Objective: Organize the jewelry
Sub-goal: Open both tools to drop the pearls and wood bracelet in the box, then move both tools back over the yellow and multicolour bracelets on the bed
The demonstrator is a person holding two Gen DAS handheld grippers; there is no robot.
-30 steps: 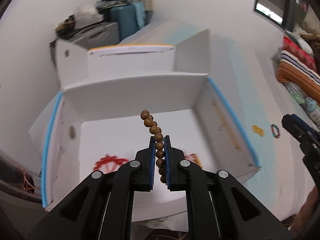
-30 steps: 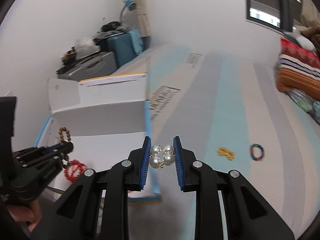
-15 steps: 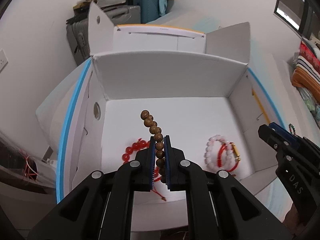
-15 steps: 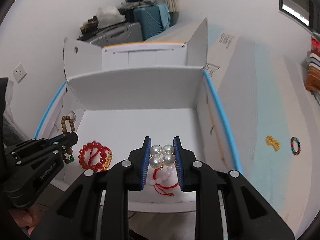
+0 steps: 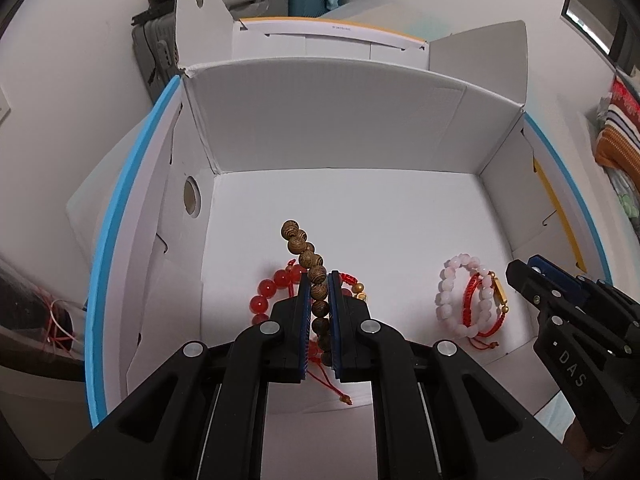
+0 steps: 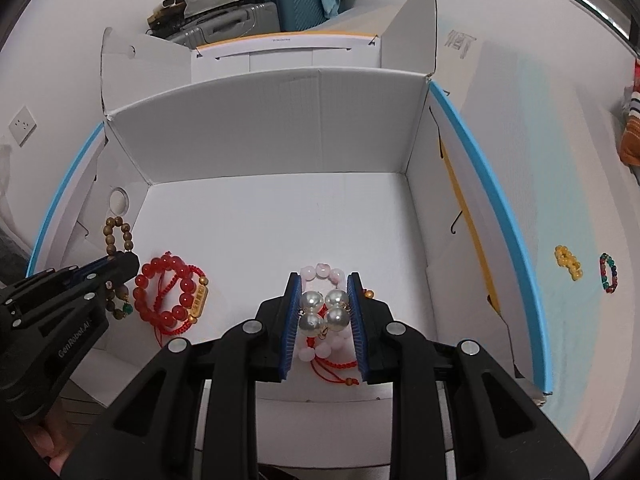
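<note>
Holding, left gripper (image 5: 319,312): clenched on a wooden bead bracelet (image 5: 310,268) that stands up out of the jaws, over the near left part of the box floor.
Holding, right gripper (image 6: 323,312): clamped on a cluster of pearl beads (image 6: 323,310), over the near middle of the box floor.
Lying under the left gripper: a red bead bracelet (image 6: 170,296) with red cord and a gold tube charm, on the floor at near left.
Lying under the right gripper: a pink bead bracelet (image 5: 466,300) with red cord and a gold charm, on the floor, right of the red one and apart from it.
Box (image 6: 280,136): white, open-topped, blue-edged side flaps; far half of the floor bare.
Right of the box, on the pale surface: a yellow bead piece (image 6: 568,262) and, just beside it, a multicoloured bead ring (image 6: 608,278).
Far behind: suitcases (image 6: 296,0) against the wall.
</note>
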